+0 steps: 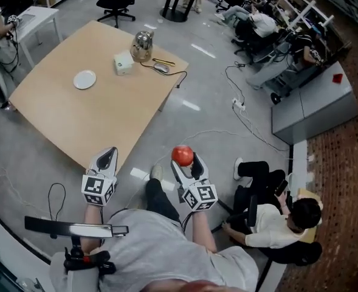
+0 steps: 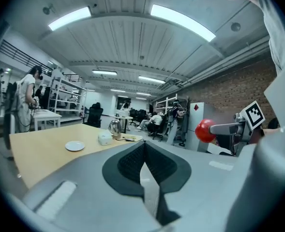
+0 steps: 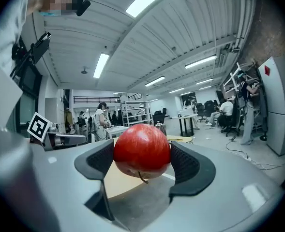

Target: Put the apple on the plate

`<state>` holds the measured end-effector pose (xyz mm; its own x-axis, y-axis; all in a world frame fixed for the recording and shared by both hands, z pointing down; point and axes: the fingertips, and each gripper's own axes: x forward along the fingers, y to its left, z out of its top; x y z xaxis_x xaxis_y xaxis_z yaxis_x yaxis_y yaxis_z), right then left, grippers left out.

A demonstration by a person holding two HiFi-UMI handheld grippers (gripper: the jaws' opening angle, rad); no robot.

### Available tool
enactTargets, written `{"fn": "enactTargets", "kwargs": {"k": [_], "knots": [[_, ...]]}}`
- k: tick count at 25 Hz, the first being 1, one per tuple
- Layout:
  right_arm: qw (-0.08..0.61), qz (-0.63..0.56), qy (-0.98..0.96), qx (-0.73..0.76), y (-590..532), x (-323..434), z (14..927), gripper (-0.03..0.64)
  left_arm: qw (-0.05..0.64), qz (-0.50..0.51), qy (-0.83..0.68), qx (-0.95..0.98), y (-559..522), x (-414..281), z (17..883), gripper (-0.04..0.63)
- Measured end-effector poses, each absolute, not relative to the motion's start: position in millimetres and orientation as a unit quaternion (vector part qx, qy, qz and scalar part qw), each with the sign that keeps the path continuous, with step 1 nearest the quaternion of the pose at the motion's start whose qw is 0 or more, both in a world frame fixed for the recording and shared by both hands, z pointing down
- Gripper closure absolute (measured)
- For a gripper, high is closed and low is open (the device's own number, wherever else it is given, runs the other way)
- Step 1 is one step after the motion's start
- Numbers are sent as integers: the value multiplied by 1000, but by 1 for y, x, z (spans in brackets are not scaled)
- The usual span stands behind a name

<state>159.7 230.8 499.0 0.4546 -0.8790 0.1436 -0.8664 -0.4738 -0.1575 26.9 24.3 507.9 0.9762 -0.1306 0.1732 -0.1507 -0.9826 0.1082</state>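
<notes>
Apple [image 1: 182,155], red and round, is sitting clamped between the jaws of the right gripper [image 1: 185,159] in the head view, held in the air above the grey floor, just off the near right edge of the pale wooden worktop [image 1: 75,117]. The left gripper [image 1: 107,158] is hovering to its left, over the near corner of the worktop, with its jaws pressed together on nothing. The small round white plate [image 1: 85,79] is lying far off on the left part of the worktop, well apart from both grippers. A white box [image 1: 123,63] and a shiny metal kettle [image 1: 142,45] are standing near the far right corner, with a grey computer mouse [image 1: 161,68] just to their right.

The left gripper view is looking along the left gripper [image 2: 143,161], whose dark pads are meeting in a closed seam with nothing between them. Beyond it the worktop [image 2: 40,151] is stretching away at the left, carrying the plate [image 2: 75,146], the box [image 2: 105,138] and the kettle [image 2: 114,127]. At the right the apple [image 2: 205,130] is showing in the other gripper's tip, clear of the worktop.

The right gripper view is showing the right gripper [image 3: 143,154] squeezing the apple [image 3: 142,150] on both sides, its stem pointing down. The worktop [image 3: 117,182] is showing below the fruit, and the left gripper [image 3: 69,139] is reaching in from the left.
</notes>
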Motion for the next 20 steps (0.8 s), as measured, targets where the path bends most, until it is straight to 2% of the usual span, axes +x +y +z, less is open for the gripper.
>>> {"fn": "enactTargets", "kwargs": {"k": [15,20], "knots": [[4,-85,684,-725,41,178,497,245,72,63,-298,950,-85,-46,510,575],[-12,-89,716,-693,-30,197,515,246,83,69,-329,938,-133,-30,528,575]]}}
